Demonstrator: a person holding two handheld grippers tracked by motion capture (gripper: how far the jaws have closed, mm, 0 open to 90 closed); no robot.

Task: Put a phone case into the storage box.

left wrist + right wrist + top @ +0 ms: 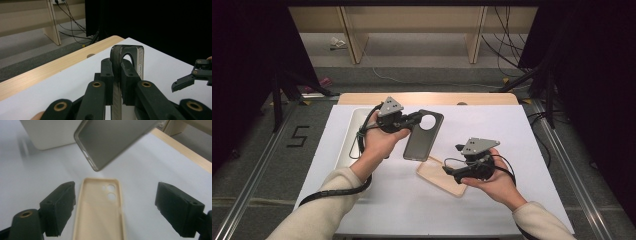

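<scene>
Left hand-held gripper (416, 119) clamped on grey phone case (424, 137); right hand-held gripper (115, 207) wide, empty.

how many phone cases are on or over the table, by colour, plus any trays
dark grey phone case, held in the left gripper: 1
beige phone case, lying on the table: 1
white tray: 1
total: 3

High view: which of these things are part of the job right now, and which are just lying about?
In the job:
- dark phone case, clamped in the left gripper
- beige phone case, lying on the white table in front of the open right gripper

Lying about:
- white tray at the table's left
- cables on the floor beyond
</scene>
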